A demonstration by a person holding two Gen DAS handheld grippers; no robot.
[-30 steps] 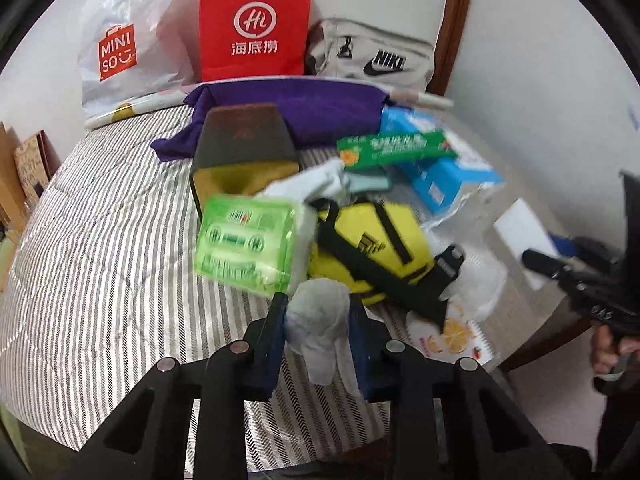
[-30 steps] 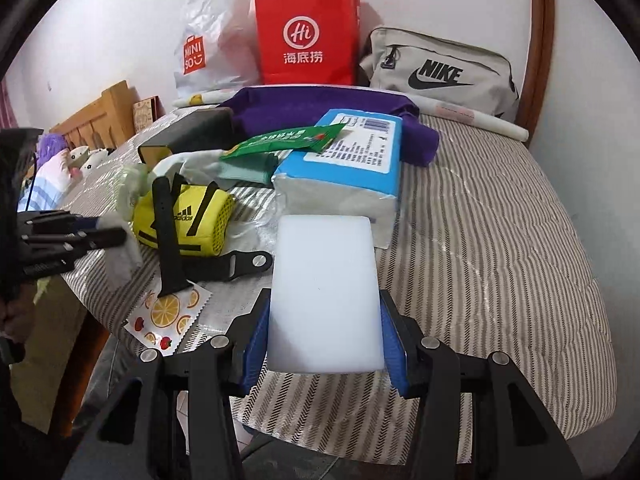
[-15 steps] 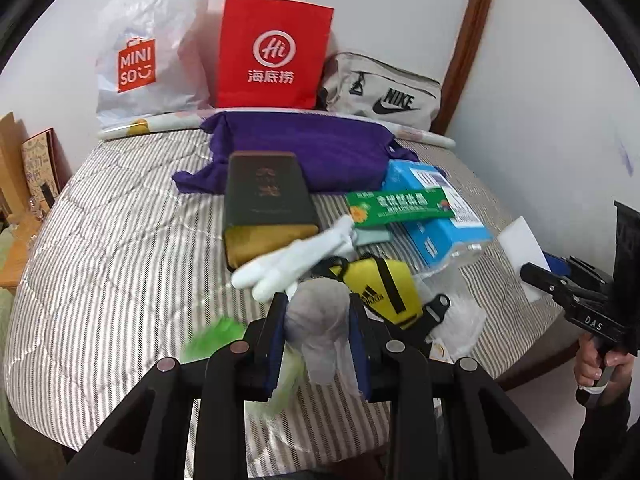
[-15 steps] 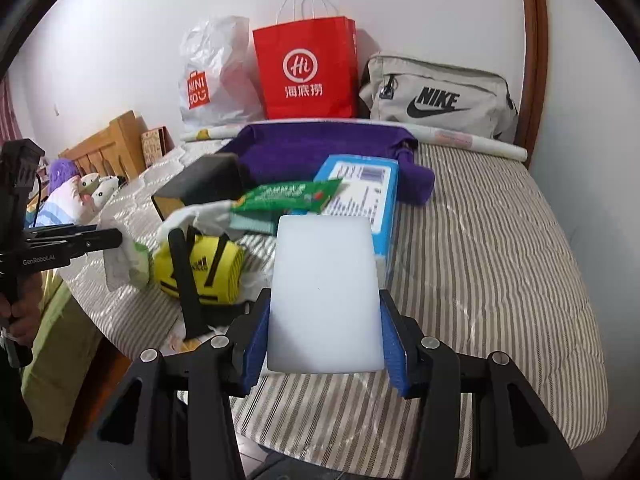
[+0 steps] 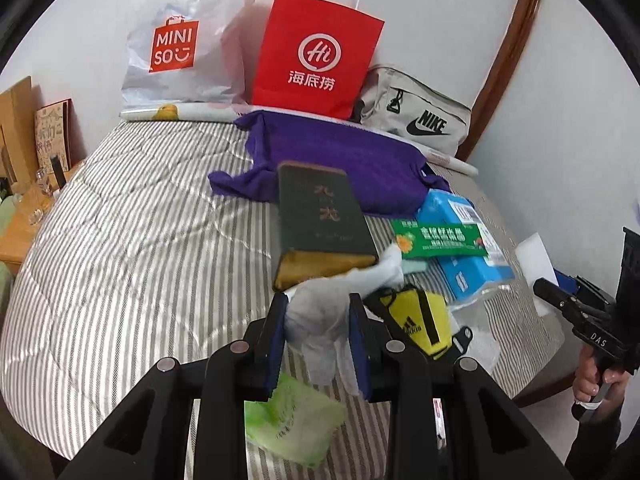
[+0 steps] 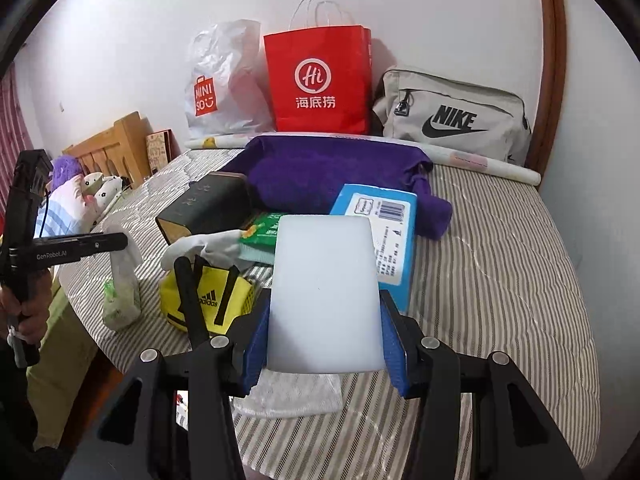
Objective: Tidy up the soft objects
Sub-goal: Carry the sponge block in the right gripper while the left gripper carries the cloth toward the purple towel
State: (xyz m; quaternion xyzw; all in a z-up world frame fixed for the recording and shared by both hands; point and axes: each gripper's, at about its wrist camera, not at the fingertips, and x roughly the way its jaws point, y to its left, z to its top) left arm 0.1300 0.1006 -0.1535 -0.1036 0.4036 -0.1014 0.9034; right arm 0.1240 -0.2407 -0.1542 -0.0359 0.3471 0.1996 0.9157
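Note:
My left gripper [image 5: 317, 332] is shut on the clear wrapper of a green tissue pack [image 5: 292, 420], which hangs below the fingers above the bed's near edge; the pack also shows in the right wrist view [image 6: 120, 300]. My right gripper [image 6: 324, 340] is shut on a white foam sponge [image 6: 324, 296], held above the striped bed. A yellow Adidas pouch [image 6: 208, 300], white socks [image 6: 208, 246], a blue tissue box [image 6: 380, 224] and a purple towel [image 6: 332, 172] lie on the bed.
A dark book [image 5: 320, 220] and a green packet [image 5: 436, 240] lie mid-bed. A Miniso bag [image 5: 180, 40], a red paper bag [image 5: 316, 56] and a Nike bag [image 5: 416, 120] stand against the wall. A wooden headboard [image 6: 116, 148] and plush toys are at the left.
My left gripper has lifted the green tissue pack off the pile and drawn back towards the bed's near edge. My right gripper has risen and drawn back a little with the sponge.

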